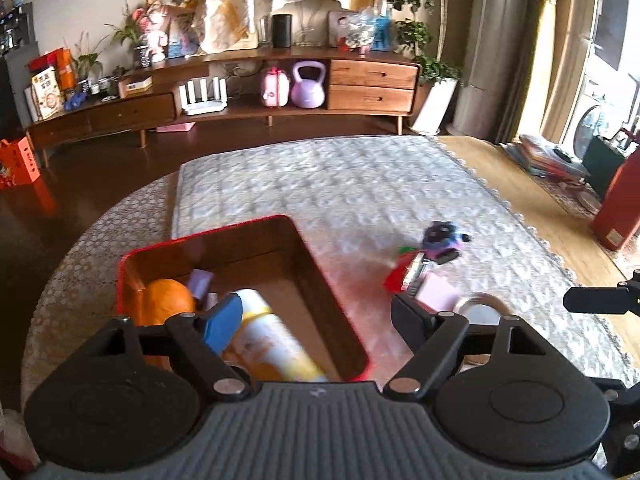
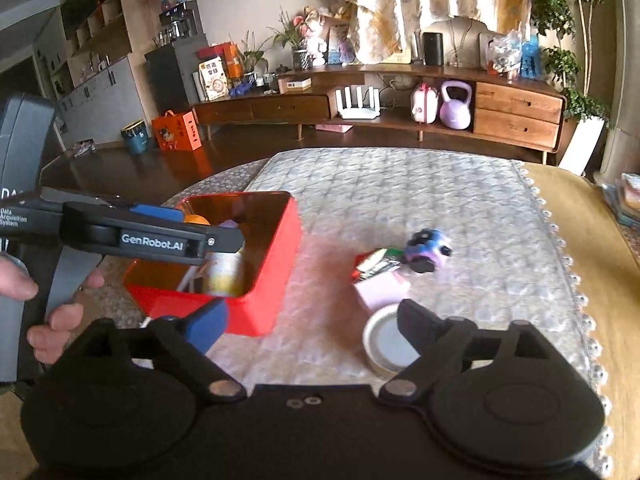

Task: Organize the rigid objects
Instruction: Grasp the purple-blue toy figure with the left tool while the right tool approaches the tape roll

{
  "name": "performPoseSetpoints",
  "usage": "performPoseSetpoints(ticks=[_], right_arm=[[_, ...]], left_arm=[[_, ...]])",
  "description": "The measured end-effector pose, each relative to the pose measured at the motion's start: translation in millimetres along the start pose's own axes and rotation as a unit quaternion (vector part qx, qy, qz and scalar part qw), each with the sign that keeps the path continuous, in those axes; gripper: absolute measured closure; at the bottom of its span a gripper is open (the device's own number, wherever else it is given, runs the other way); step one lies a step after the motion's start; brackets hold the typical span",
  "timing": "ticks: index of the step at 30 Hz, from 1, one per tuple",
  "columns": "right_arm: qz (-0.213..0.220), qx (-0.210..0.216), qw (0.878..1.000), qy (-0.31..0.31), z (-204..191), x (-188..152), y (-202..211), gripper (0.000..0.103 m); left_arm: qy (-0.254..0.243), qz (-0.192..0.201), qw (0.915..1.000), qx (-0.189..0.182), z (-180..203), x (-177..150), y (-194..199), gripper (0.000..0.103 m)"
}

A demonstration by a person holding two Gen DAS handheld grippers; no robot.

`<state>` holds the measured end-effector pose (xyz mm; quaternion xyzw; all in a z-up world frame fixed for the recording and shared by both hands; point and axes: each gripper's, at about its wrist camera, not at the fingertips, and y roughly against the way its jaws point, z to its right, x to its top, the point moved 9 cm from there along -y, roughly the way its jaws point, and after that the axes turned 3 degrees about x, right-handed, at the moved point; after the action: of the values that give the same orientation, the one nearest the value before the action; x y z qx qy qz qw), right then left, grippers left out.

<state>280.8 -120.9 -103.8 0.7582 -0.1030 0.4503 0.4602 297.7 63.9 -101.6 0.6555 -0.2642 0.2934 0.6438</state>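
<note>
Red box [image 1: 328, 304]: left gripper [image 1: 316, 320] apparently open above.

The blurred bottle [image 1: 272, 336] in the red box [image 1: 340, 296] has its lower end hidden behind the gripper body.

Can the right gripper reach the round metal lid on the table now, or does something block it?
Probably yes. The right gripper is open and the round metal lid lies just ahead by its right finger, uncovered. The pink pad lies just behind the lid, not across the approach.

Red box [image 2: 276, 276] on quilted cloth [image 2: 400, 196], round lid [image 2: 384, 346] beside open right claw [image 2: 312, 330]
</note>
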Motion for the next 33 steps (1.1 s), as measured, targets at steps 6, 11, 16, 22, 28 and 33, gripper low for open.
performPoseSetpoints(ticks=[6, 11, 16, 22, 28, 33], right_arm=[[0.003, -0.001, 1.0, 0.004, 22, -17, 6, 0.0], [-0.011, -0.01, 1.0, 0.012, 37, -34, -5, 0.0], [-0.014, -0.007, 1.0, 0.002, 52, -43, -15, 0.0], [-0.02, -0.011, 1.0, 0.004, 68, -49, -27, 0.001], [-0.025, -0.011, 1.0, 0.009, 76, -53, -38, 0.002], [-0.03, -0.001, 1.0, 0.005, 78, -54, -50, 0.005]], left_arm=[[-0.011, 0.004, 0.9999, -0.01, 30, 4, -1, 0.02], [-0.013, 0.006, 0.9997, -0.02, 55, 11, -9, 0.02], [-0.027, 0.003, 0.9992, -0.03, 83, 22, -26, 0.02], [-0.036, -0.016, 0.9981, -0.046, 114, 32, -55, 0.02], [-0.032, -0.036, 0.9969, -0.062, 132, 43, -87, 0.02], [-0.044, -0.049, 0.9955, -0.068, 144, 45, -114, 0.02]])
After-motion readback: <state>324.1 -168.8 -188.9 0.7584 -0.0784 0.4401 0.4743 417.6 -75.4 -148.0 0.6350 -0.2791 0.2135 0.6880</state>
